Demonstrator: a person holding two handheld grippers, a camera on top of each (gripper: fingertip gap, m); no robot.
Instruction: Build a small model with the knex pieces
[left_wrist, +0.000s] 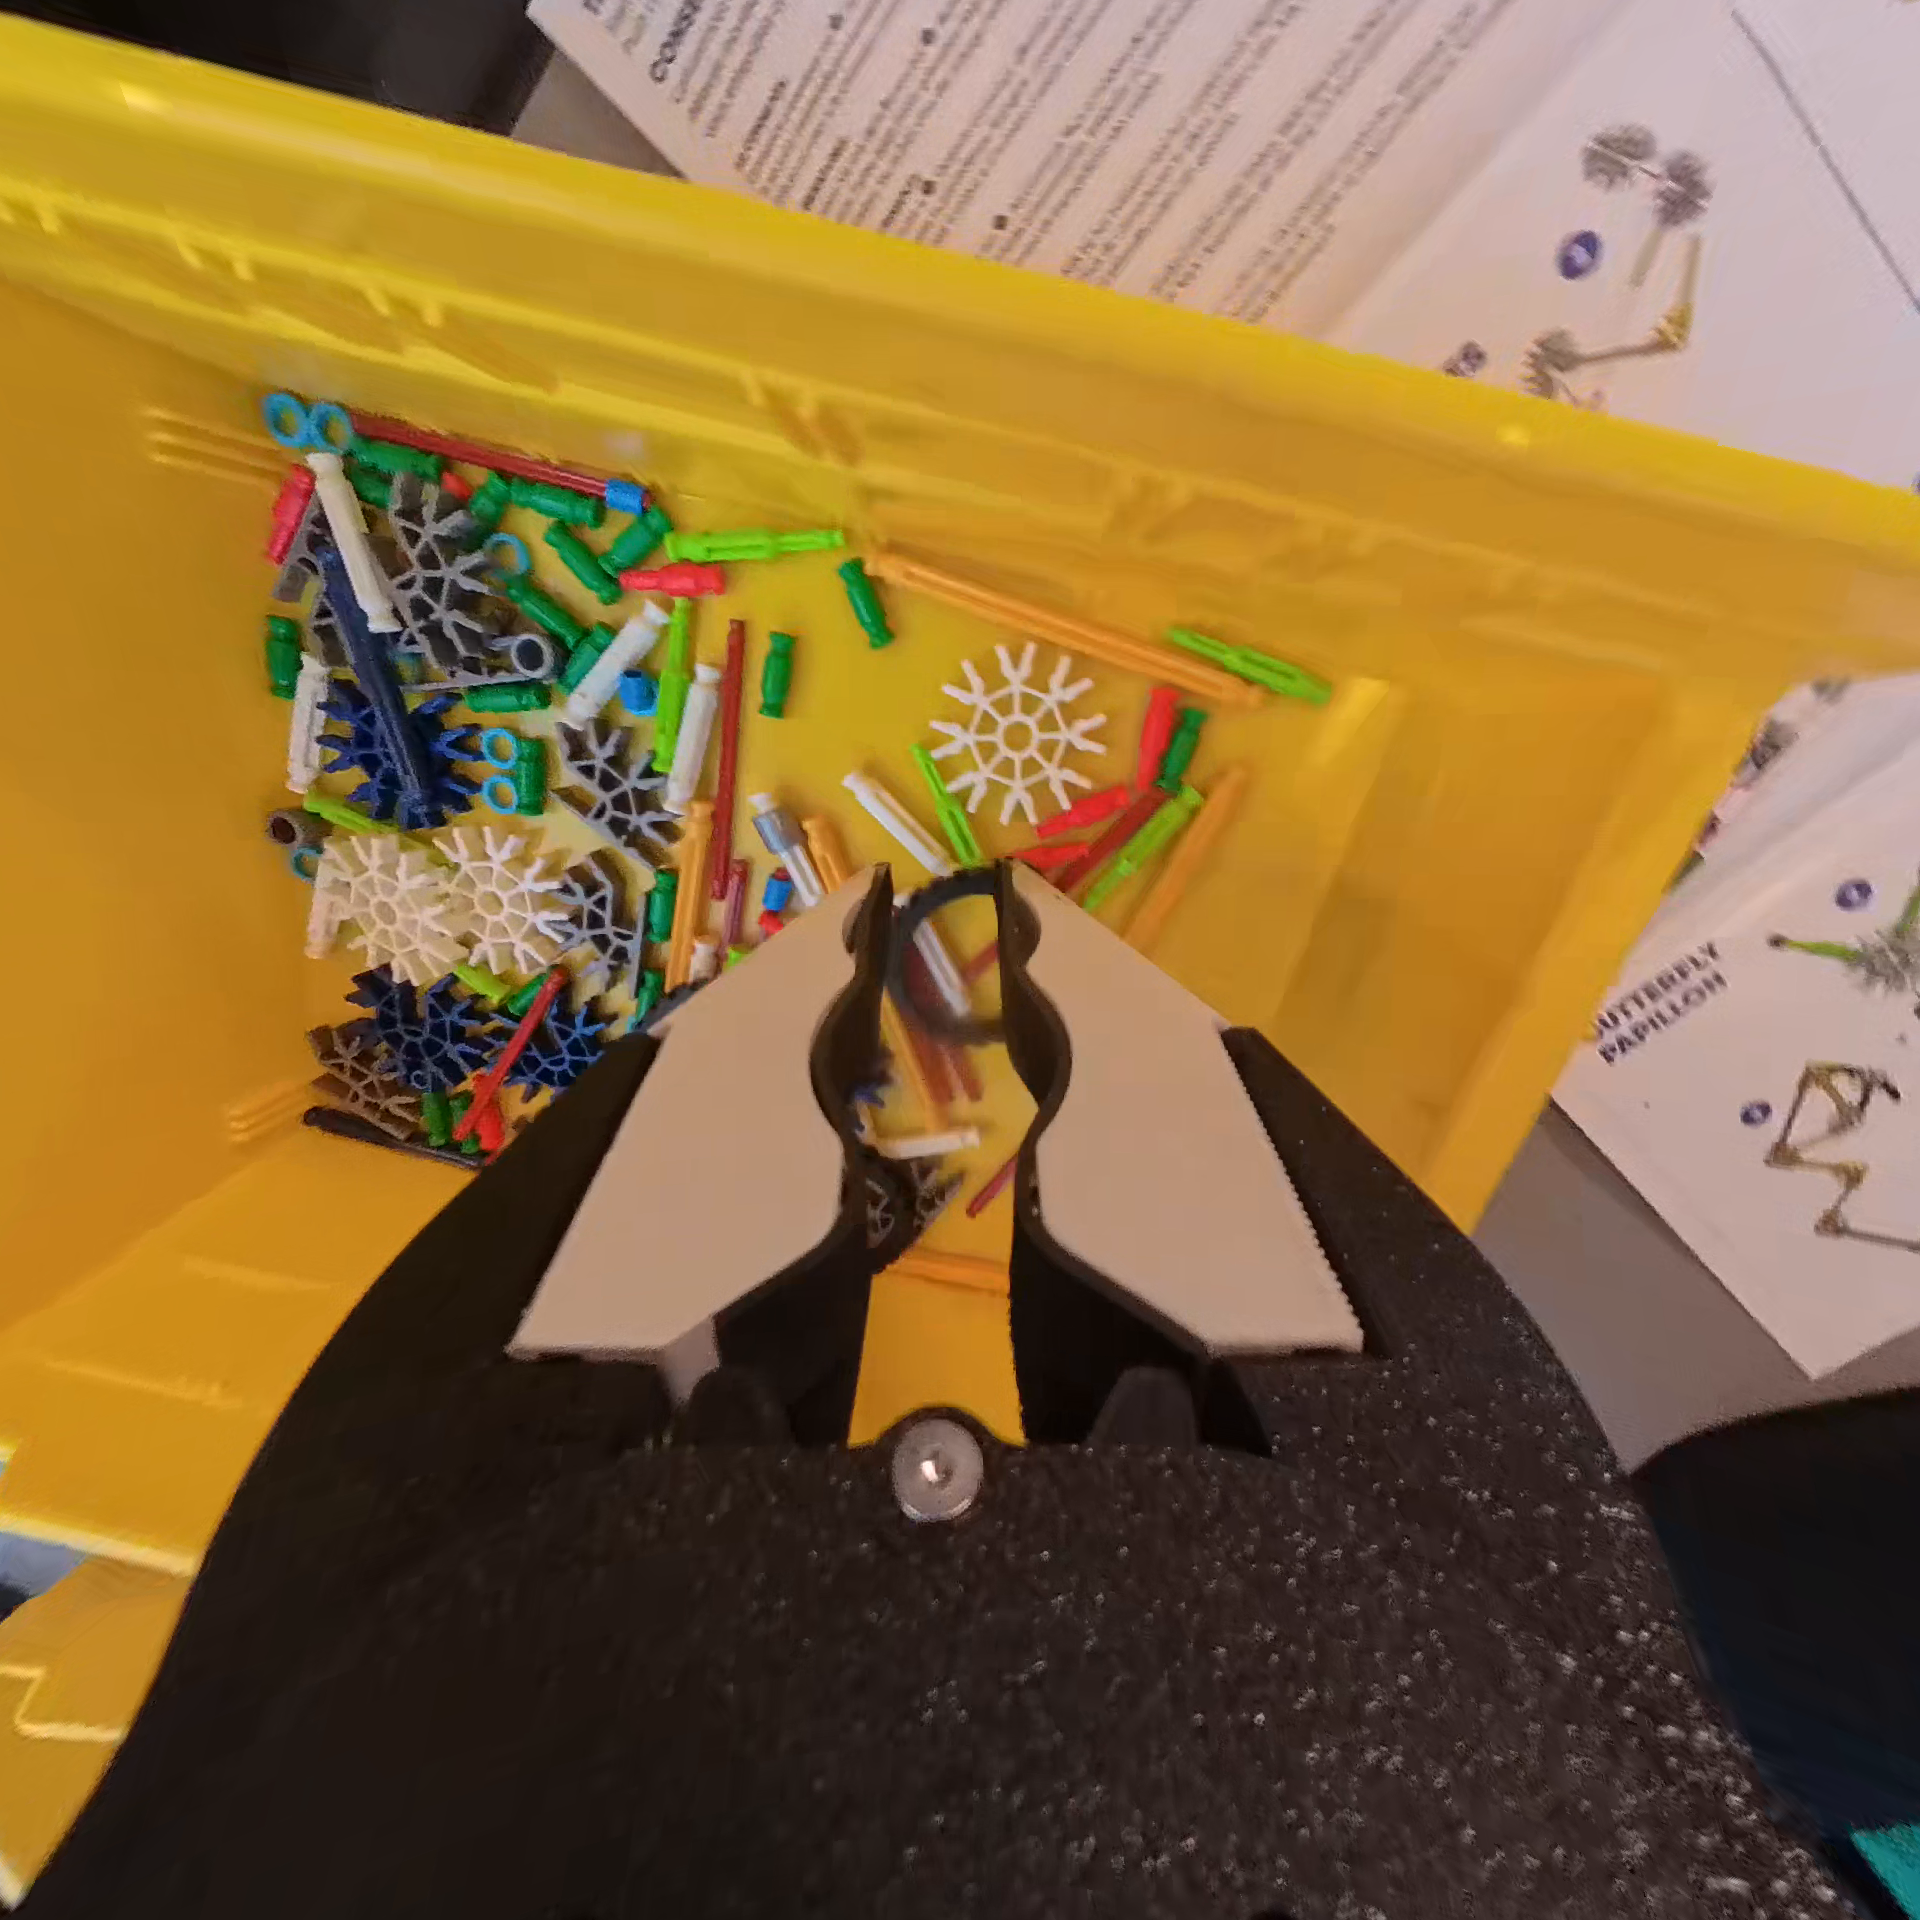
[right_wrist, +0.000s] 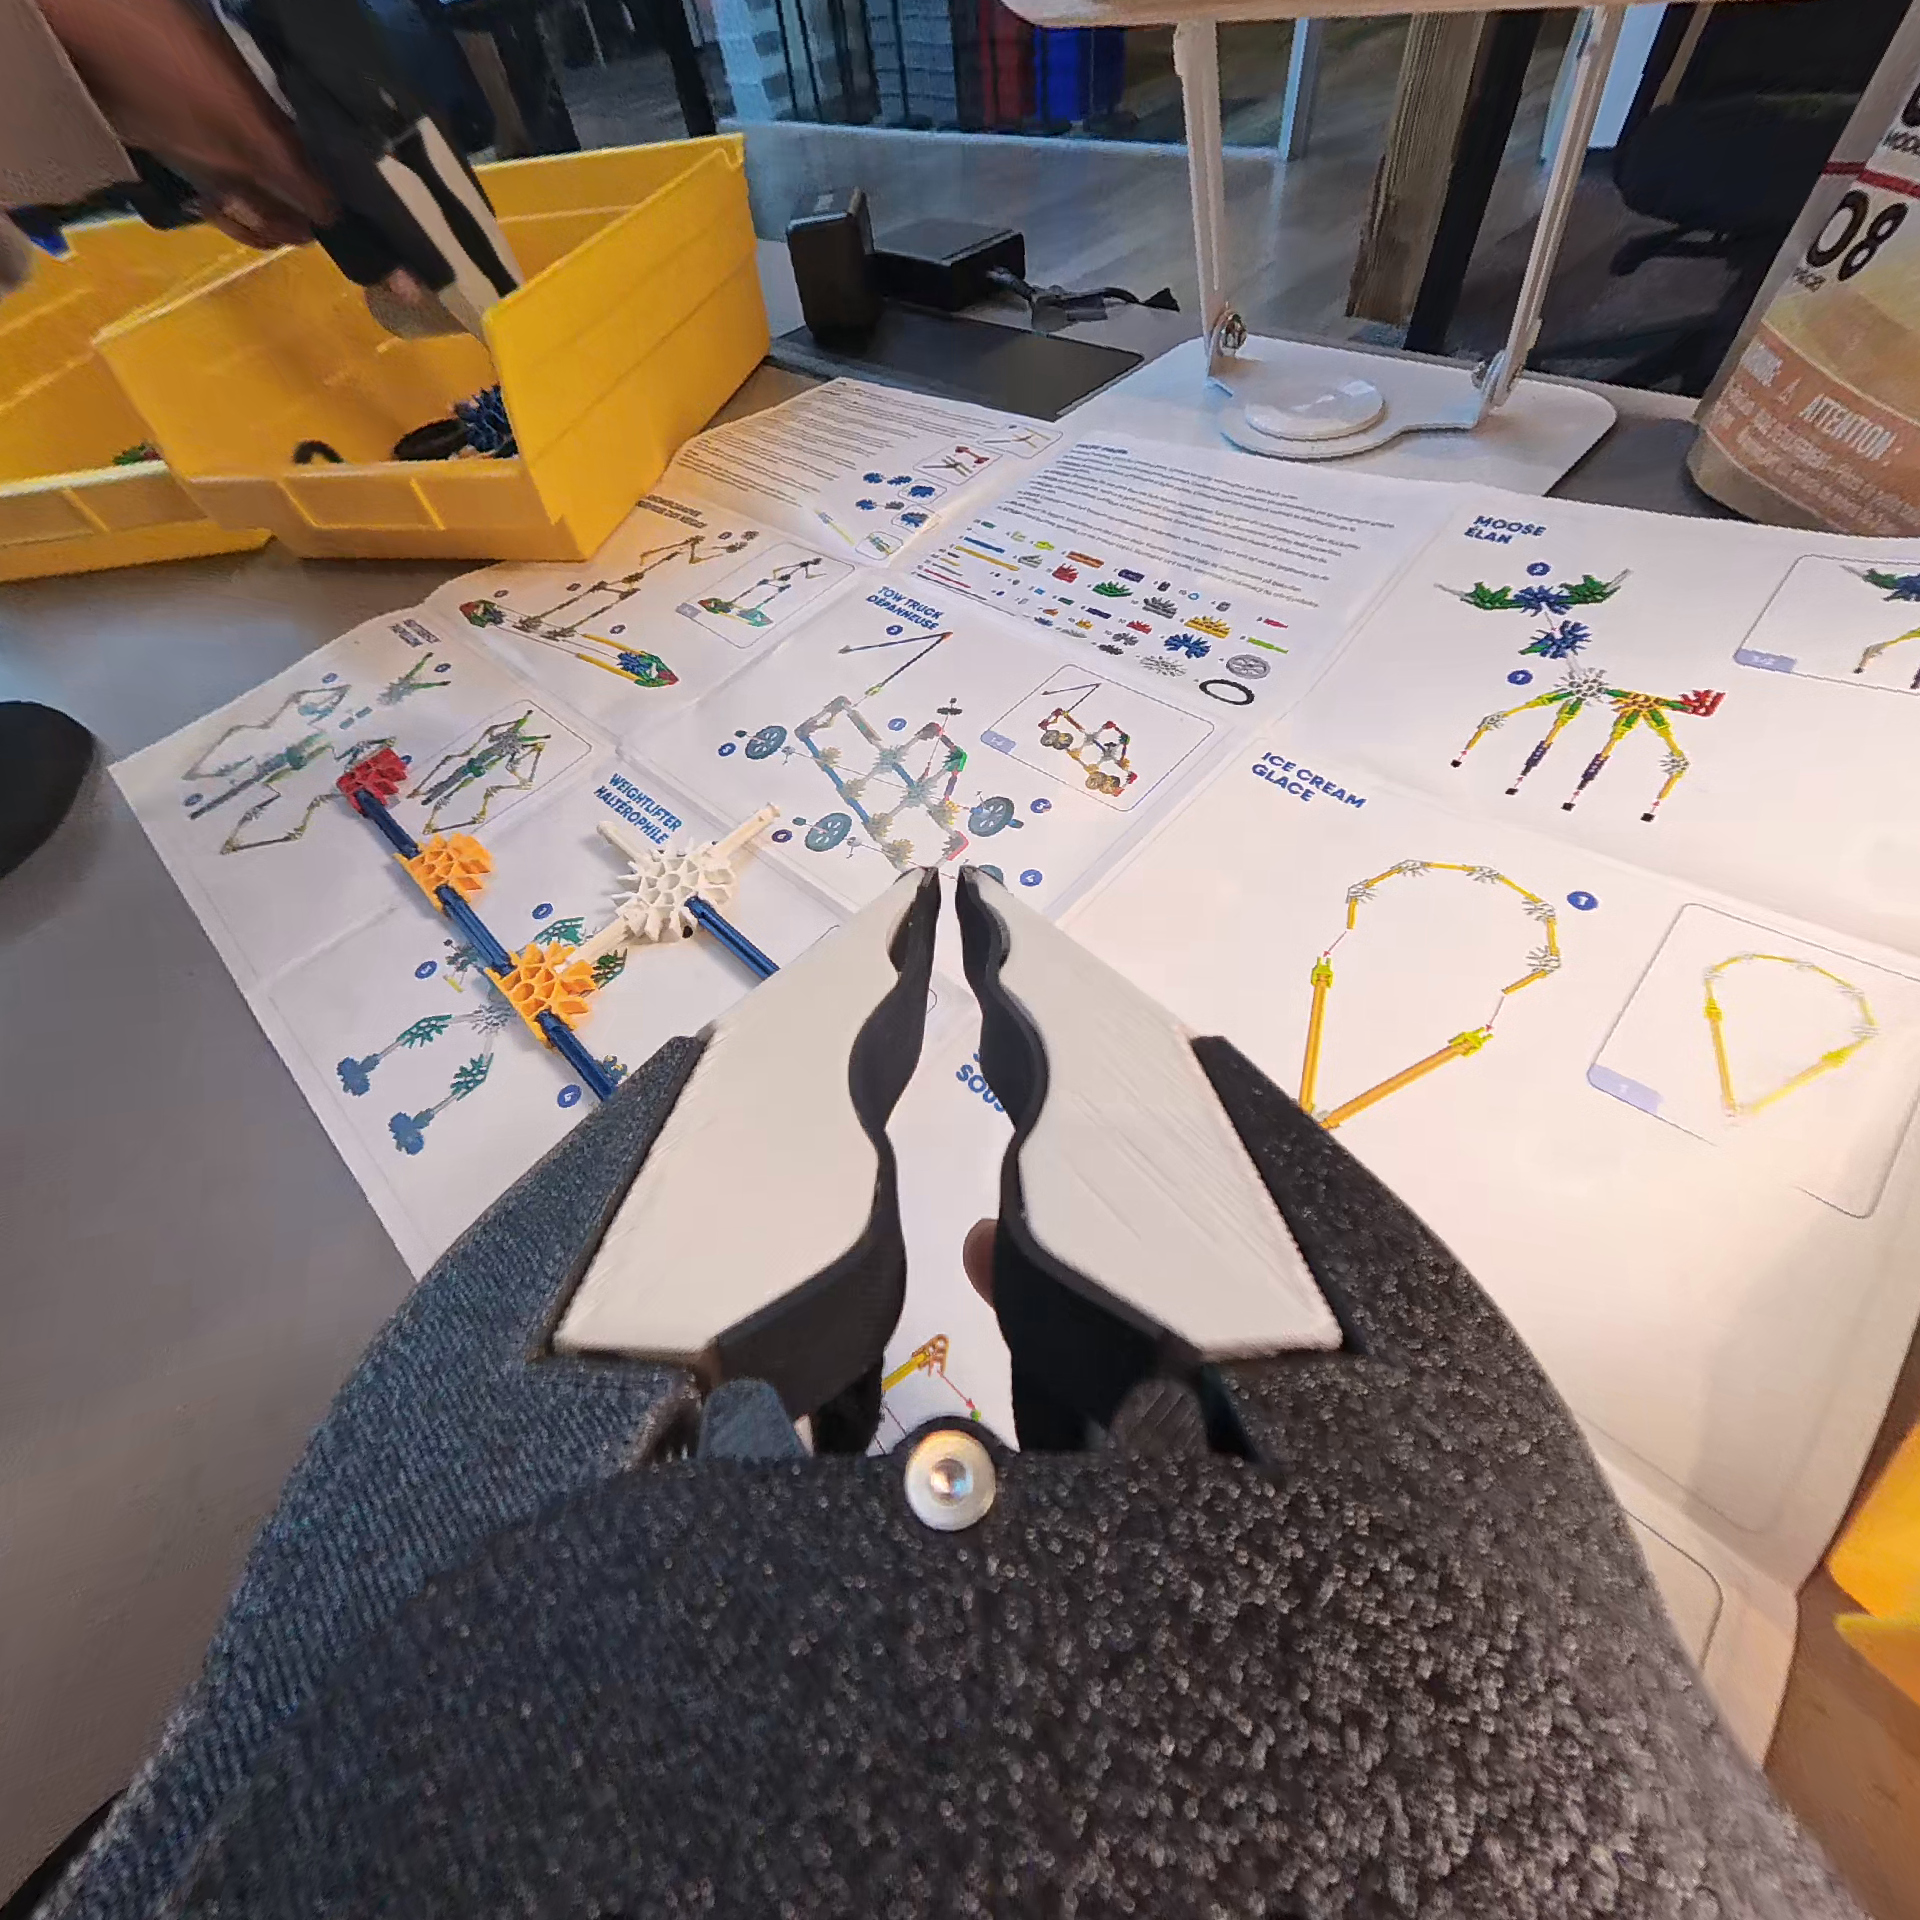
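My left gripper (left_wrist: 943, 878) is down inside a yellow bin (left_wrist: 935, 343) and shut on a black rubber ring (left_wrist: 935, 896), held between its fingertips above the bin floor. Loose building pieces lie below: rods, a white snowflake connector (left_wrist: 1016, 736) and a denser pile (left_wrist: 468, 727) to the left. My right gripper (right_wrist: 945, 881) is shut and empty, hovering over a large instruction sheet (right_wrist: 1195, 935). A built assembly of blue rods with orange connectors (right_wrist: 540, 977) and a white connector (right_wrist: 675, 883) lies on the sheet just to its left. The left gripper (right_wrist: 436, 270) also shows in the right wrist view, in the bin (right_wrist: 623, 343).
A second yellow bin (right_wrist: 62, 499) stands left of the first. A white stand base (right_wrist: 1320, 405), a black box with a cable (right_wrist: 831, 270) and a labelled canister (right_wrist: 1808, 364) sit at the back. A dark round object (right_wrist: 31, 769) is at the left edge. My hands' fingertips stand some 45 cm from each other. My right tips are about 45 cm from the white snowflake connector (left_wrist: 1016, 736), my left tips only 4 cm.
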